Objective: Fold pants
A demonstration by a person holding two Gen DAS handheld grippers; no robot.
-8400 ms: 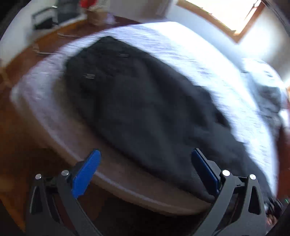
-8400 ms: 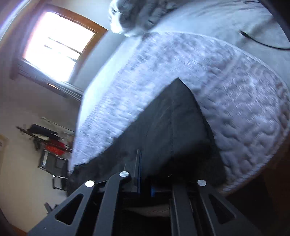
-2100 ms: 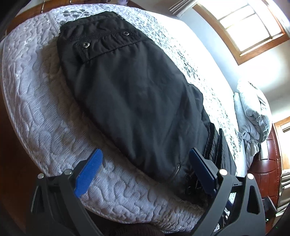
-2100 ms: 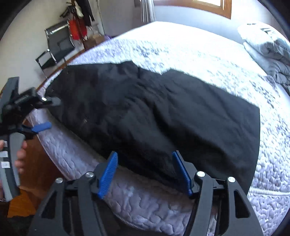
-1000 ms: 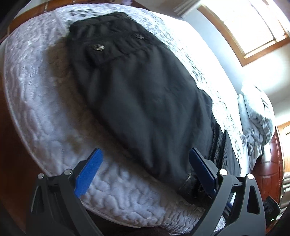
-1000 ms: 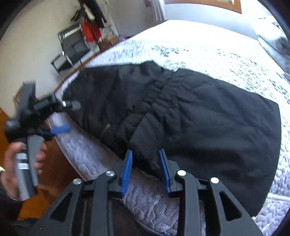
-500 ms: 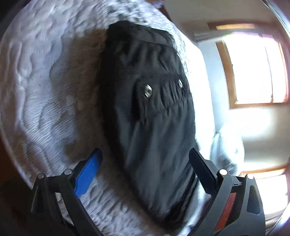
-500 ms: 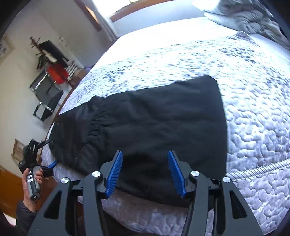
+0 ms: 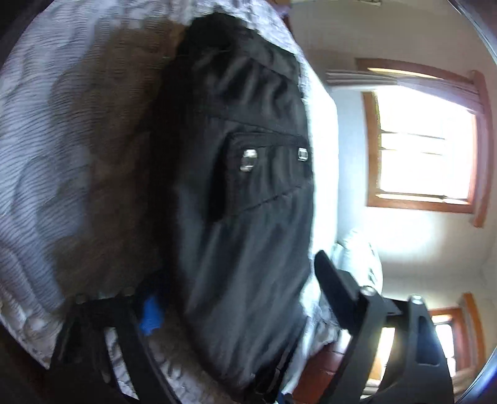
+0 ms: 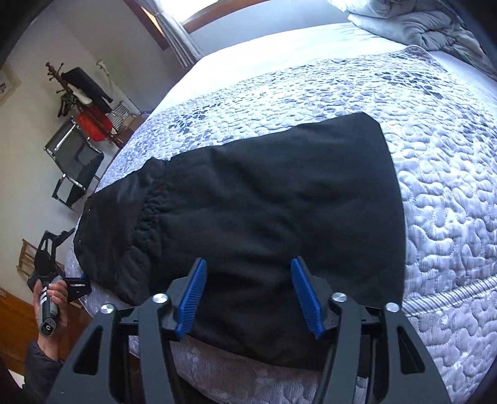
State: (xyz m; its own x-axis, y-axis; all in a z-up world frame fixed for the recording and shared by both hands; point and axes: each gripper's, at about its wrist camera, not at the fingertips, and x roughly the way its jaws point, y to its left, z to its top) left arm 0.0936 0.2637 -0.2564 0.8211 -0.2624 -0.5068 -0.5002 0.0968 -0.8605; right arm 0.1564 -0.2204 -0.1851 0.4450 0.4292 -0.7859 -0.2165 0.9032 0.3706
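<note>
The black pants [image 10: 264, 223] lie flat on the quilted bed [image 10: 450, 217], already doubled over, along its near edge. The right tool [image 10: 248, 295], jaws just opening, stands spread over the near hem, pinching nothing. The left tool [image 9: 236, 304], just narrowing, straddles the end by the snap pocket [image 9: 267, 167]; contact is blurred. Best to pinch all layers squarely at both ends before lifting.

Quilted bed [image 10: 435, 192] — black pants [image 10: 264, 211] flat, crumpled blanket [image 10: 413, 21] beyond.
</note>
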